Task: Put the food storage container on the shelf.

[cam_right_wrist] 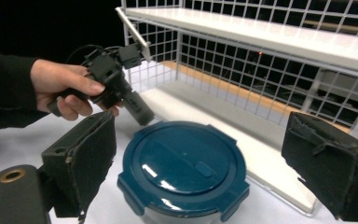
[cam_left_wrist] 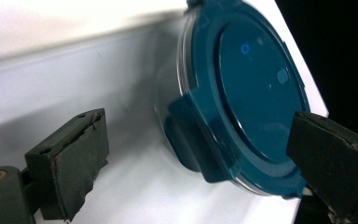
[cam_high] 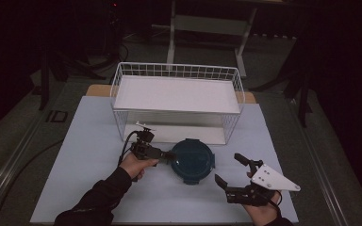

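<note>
While our left gripper (cam_high: pixel 168 156) reaches in from the left, its jaws stand apart on either side of one latch tab of the round teal container (cam_high: pixel 192 161), without clamping it. Seen from the left gripper view, the container (cam_left_wrist: pixel 247 93) fills the gap between the two black pads (cam_left_wrist: pixel 81 154), one pad on bare table and the other just over the lid's rim. We cannot tell whether that pad touches the lid.

That container sits on the white table (cam_high: pixel 85 155) near the middle, just in front of the white wire shelf (cam_high: pixel 176 94), which stands at the far side.

Our right gripper (cam_high: pixel 231 173) hovers at the near right, close to the container but apart from it, jaws spread wide and holding nothing. From the right gripper view we see the container (cam_right_wrist: pixel 184 168) between and beyond its pads (cam_right_wrist: pixel 86 154), lid on with its tabs down, and the left hand (cam_right_wrist: pixel 65 88) gripping the other tool at the container's far rim.
</note>
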Tool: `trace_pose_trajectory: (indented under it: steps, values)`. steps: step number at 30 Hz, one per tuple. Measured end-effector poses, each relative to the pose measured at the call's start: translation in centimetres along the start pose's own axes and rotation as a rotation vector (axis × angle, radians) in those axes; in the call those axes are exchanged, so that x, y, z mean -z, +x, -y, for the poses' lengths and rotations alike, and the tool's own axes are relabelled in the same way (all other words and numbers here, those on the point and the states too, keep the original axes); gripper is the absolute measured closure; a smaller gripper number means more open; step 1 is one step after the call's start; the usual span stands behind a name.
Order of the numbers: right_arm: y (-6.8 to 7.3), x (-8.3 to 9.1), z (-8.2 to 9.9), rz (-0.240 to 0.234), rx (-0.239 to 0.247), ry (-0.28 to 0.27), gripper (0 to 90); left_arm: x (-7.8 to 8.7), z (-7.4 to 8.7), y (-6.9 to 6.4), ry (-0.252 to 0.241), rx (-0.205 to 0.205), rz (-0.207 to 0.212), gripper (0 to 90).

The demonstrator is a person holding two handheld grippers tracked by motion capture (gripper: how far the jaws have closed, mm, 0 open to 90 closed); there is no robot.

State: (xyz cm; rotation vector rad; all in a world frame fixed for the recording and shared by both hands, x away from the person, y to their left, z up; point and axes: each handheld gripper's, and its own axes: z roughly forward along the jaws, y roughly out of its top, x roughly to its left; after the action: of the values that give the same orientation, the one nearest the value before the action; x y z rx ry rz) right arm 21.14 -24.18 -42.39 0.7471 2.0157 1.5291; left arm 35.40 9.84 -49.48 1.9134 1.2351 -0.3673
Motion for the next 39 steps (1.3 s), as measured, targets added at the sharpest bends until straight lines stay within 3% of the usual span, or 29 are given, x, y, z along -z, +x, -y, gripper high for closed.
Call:
trace_pose_trajectory:
  steps: [5,7,11,13,21,29,30,35,39]
  values:
    - [0.3,-0.3,0.3,0.002,0.012,0.011,10.8,-0.4,0.1,0.4,0.013,0.068,0.027,21.1]
    - [0.4,-0.3,0.4,0.004,0.011,0.016,10.8,-0.5,0.1,0.5,0.026,0.083,0.061,27.7]
    - [0.3,-0.3,0.5,0.004,0.009,0.017,12.5,-0.7,0.1,0.6,0.049,0.084,0.068,38.5]
    - [0.3,-0.3,0.5,0.003,0.009,0.016,12.5,-0.8,0.2,0.8,0.052,0.105,0.077,43.3]
    - [0.2,-0.2,0.6,0.007,0.005,0.019,12.9,-1.0,0.4,1.9,0.051,0.216,0.161,50.5]
    - [-0.2,-0.5,0.8,0.009,-0.029,0.048,14.5,-0.9,0.3,1.6,0.058,0.187,0.146,51.4]
    - [-0.3,-0.6,0.8,0.007,-0.036,0.054,14.7,-0.6,0.5,1.3,0.05,0.156,0.147,51.4]
    - [-1.9,-1.4,1.3,-0.016,-0.161,0.117,21.3,-0.2,1.2,0.8,0.03,0.115,0.129,52.7]
    - [-3.2,-2.6,1.4,-0.071,-0.246,0.18,24.0,0.0,1.7,0.3,0.008,0.07,0.12,52.8]
